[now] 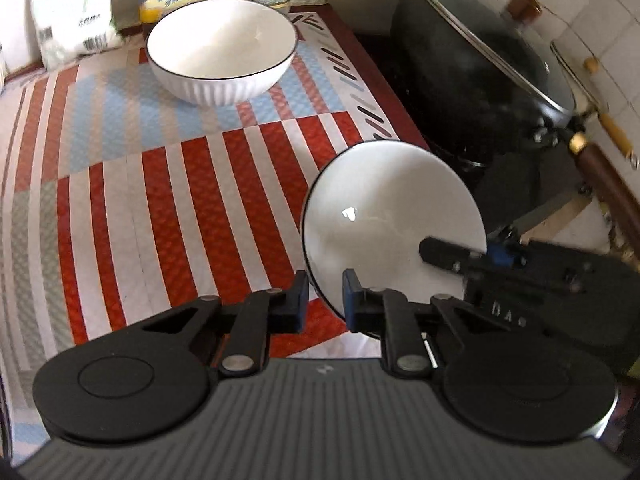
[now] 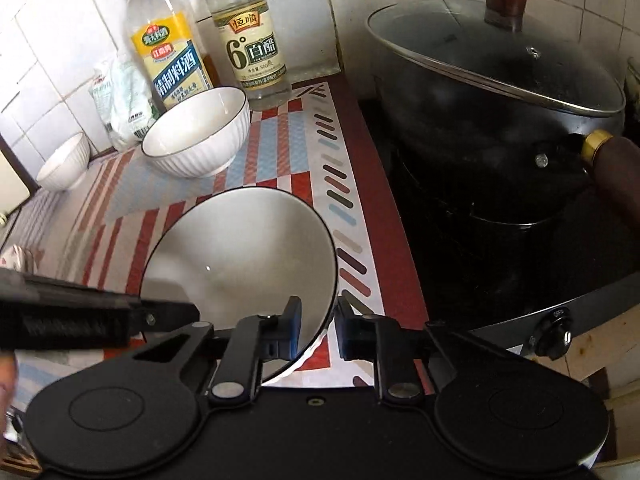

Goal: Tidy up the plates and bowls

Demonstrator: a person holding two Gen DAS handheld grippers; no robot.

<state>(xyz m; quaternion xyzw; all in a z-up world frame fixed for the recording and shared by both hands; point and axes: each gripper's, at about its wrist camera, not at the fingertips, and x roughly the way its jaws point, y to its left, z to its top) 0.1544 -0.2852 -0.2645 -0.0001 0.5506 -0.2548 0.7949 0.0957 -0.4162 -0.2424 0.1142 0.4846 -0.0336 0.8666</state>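
A white bowl with a dark rim [image 1: 384,216] is held tilted above the striped mat; it also shows in the right wrist view [image 2: 240,256]. My left gripper [image 1: 325,306] has its jaws on either side of the bowl's near rim, shut on it. My right gripper [image 2: 317,330] is shut on the opposite rim. Each gripper shows in the other's view, on the bowl's rim. A larger ribbed white bowl [image 1: 222,50] stands upright at the back of the mat and shows in the right wrist view [image 2: 198,134]. A smaller ribbed bowl [image 2: 64,162] sits at the far left.
A black lidded pot [image 2: 496,92] with a brown handle stands on the stove to the right, close to the mat [image 1: 160,184]. Two bottles [image 2: 168,48] [image 2: 250,44] and a white bag [image 2: 120,104] stand along the tiled back wall.
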